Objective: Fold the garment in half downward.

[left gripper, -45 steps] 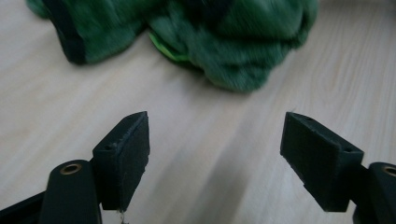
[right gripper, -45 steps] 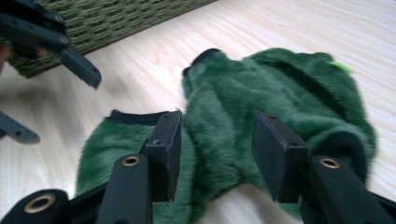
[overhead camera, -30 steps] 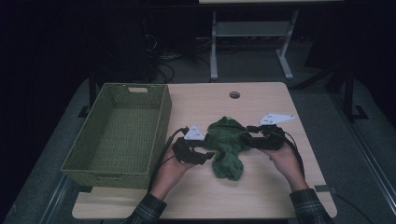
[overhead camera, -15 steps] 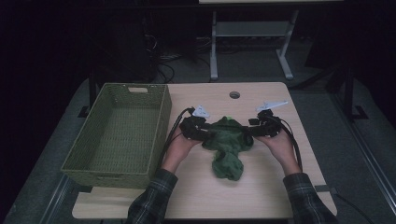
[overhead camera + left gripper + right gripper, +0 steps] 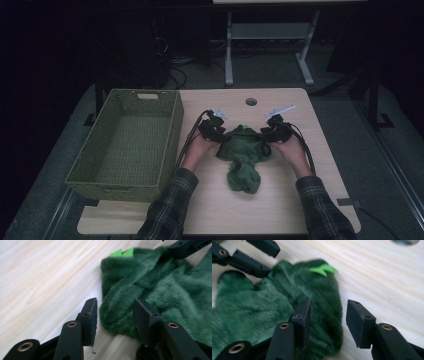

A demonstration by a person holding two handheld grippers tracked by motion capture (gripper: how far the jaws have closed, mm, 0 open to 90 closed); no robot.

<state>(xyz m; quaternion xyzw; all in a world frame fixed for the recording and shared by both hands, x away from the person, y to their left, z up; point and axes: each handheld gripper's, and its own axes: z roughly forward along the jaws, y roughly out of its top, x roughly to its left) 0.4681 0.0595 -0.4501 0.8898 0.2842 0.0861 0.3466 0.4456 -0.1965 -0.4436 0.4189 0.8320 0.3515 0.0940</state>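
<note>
A dark green furry cloth with a bright green tag at its far edge lies crumpled on the wooden table. My left gripper sits at the cloth's left edge. In the left gripper view its jaws straddle a fold of the cloth and have just been opening a little. My right gripper is at the cloth's right edge. Its jaws have just been closing, with one jaw lying on the cloth and a gap beside the other.
A green woven basket stands empty at the table's left, close to my left forearm. A round cable hole is in the tabletop beyond the cloth. A metal stand is on the dark floor behind the table.
Both hands have moved away from me along the cloth's sides to its far corners. The cloth's far part has bunched narrower between the two grippers.
</note>
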